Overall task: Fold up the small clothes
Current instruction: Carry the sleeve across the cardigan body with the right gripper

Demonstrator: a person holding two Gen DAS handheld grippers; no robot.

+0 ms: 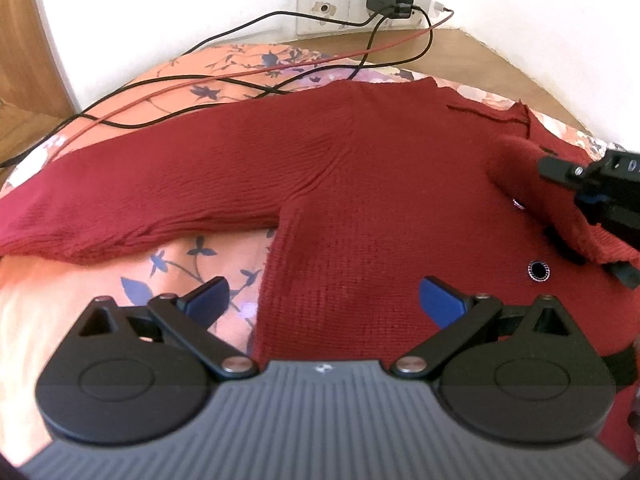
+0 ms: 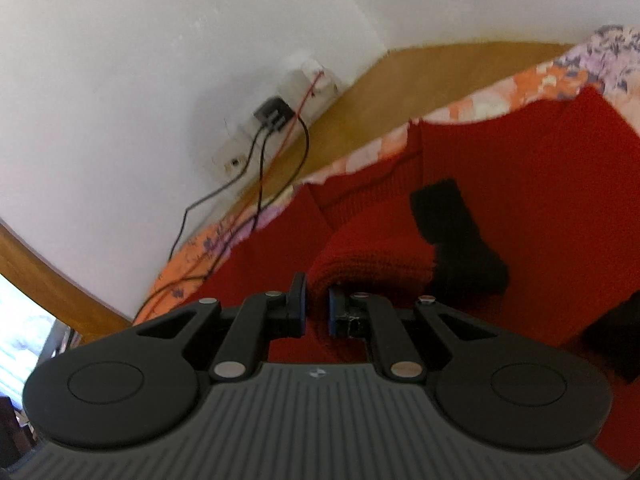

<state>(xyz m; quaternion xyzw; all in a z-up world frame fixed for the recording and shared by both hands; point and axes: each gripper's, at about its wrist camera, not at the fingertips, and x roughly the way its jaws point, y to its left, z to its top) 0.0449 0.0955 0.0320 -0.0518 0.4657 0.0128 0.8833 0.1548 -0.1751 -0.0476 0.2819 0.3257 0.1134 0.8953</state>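
Note:
A dark red knitted sweater (image 1: 360, 184) lies spread on a floral orange bedsheet (image 1: 120, 272), one sleeve (image 1: 140, 200) stretched out to the left. My left gripper (image 1: 324, 300) hovers open above the sweater's left side edge, nothing between its blue pads. In the left wrist view my right gripper (image 1: 576, 208) comes in from the right, holding a raised fold of red knit. In the right wrist view that gripper (image 2: 316, 312) is shut on a bunched fold of the sweater (image 2: 372, 256) with a black cuff (image 2: 456, 236), lifted over the sweater's body.
Black and red cables (image 1: 224, 80) trail across the sheet behind the sweater to a black charger (image 1: 390, 2) in a wall socket. A white wall and a wooden bed frame (image 1: 480, 52) border the far side. A small round black button (image 1: 538, 271) sits on the sweater.

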